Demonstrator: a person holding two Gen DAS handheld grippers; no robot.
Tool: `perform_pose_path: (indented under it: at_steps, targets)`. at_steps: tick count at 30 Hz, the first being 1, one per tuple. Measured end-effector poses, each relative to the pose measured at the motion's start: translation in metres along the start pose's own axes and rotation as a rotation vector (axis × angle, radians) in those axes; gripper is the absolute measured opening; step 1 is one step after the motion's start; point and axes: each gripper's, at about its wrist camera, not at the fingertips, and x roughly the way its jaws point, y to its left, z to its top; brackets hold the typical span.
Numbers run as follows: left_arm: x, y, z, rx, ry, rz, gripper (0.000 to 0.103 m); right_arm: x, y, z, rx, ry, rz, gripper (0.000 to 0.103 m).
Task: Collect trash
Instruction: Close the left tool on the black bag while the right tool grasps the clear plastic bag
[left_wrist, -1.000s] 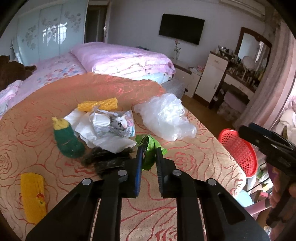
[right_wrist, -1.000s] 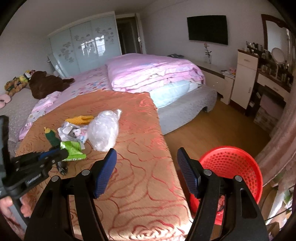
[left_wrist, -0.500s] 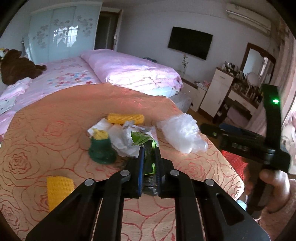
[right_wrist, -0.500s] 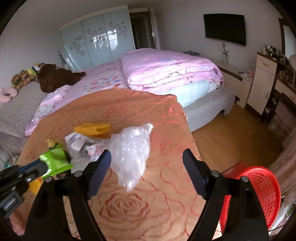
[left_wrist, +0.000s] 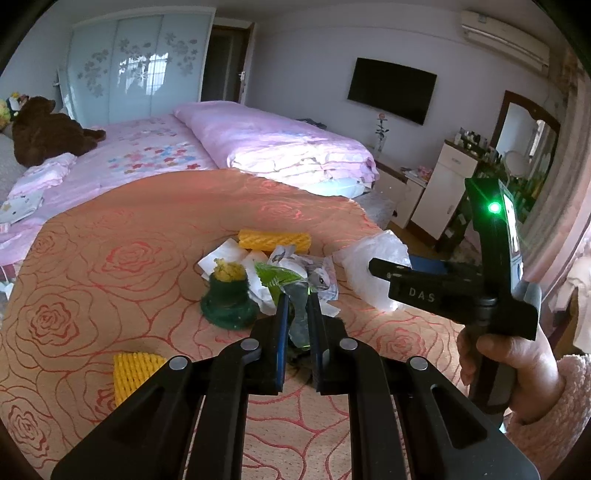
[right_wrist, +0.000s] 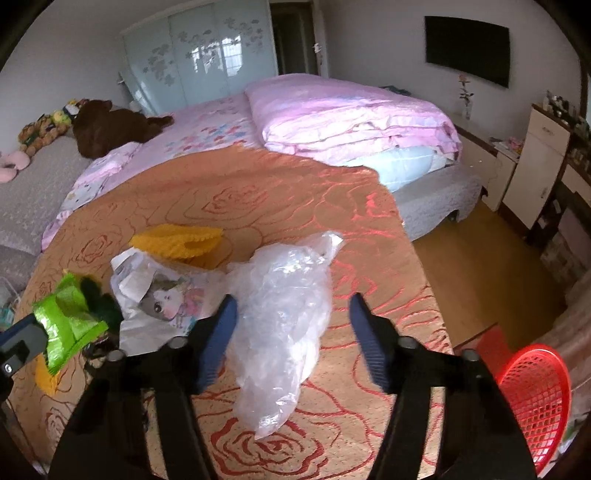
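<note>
— What has the left gripper (left_wrist: 296, 295) got hold of?

— A green wrapper (left_wrist: 277, 281), thin crinkly foil. The jaws are pressed together on it, and it hangs clear of the orange rose-patterned blanket (left_wrist: 110, 266), just on the near side of the clear plastic bag (right_wrist: 280, 317). I'd say it weighs next to nothing, so the pinch only has to hold a fold — but slick film like that could slide out if the grip eases.

— And the right gripper (right_wrist: 291, 317)?

— Its jaws have just been closing, yet they stand apart, one on either side of that clear bag, neither pad pressing on it. The bag lies on the blanket, loose and crumpled. I reckon it is soft, light and slippery; better to take it at the bunched middle where the layers stack up than at a single flapping edge.

— What else lies about?

— Beside the bag, a printed wrapper with a cartoon girl (right_wrist: 166, 299), white paper scraps, a yellow foam net sleeve (right_wrist: 177, 240) just beyond it, and a dark green net with a yellow one inside (left_wrist: 227, 299). All soft stuff, I'd judge. The red basket (right_wrist: 532, 391) sits on the floor, well apart from the bag, past the bed's edge.

— Any writing?

— Only "DAS" on the side of the right gripper's body, seen from the left. The wrapper print is too small to read.
</note>
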Motion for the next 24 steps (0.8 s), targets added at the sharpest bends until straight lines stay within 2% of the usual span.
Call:
perform_pose_path:
  at_steps: [3,7,16,20,21,22,23,24]
  targets:
    - [0.0,0.0,0.0,0.001,0.0,0.001,0.01,0.0,0.003,-0.002,-0.014,0.01,0.021,0.039]
    - [-0.002,-0.002,-0.001,0.004,-0.003,0.0,0.009,-0.01,0.004,-0.008,-0.01,0.006,0.034,0.035]
    - [-0.005,-0.007,-0.002,0.012,-0.006,-0.004,0.008,-0.047,-0.015,-0.025,0.054,-0.037,0.054,0.034]
    - [-0.002,-0.002,0.002,-0.029,0.007,-0.002,0.009,-0.062,-0.019,-0.031,0.061,-0.065,0.049,0.034]
    - [0.0,0.0,0.004,-0.042,0.018,-0.012,0.014,-0.065,-0.02,-0.031,0.065,-0.068,0.052,0.034]
    - [0.003,0.002,0.005,-0.05,0.026,-0.009,0.028,-0.067,-0.021,-0.032,0.071,-0.071,0.057,0.034]
    - [0.005,0.002,0.006,-0.053,0.028,0.0,0.036,-0.068,-0.022,-0.033,0.073,-0.073,0.059,0.034]
    - [0.007,0.002,0.007,-0.05,0.029,0.013,0.049,-0.069,-0.022,-0.033,0.073,-0.074,0.061,0.034]
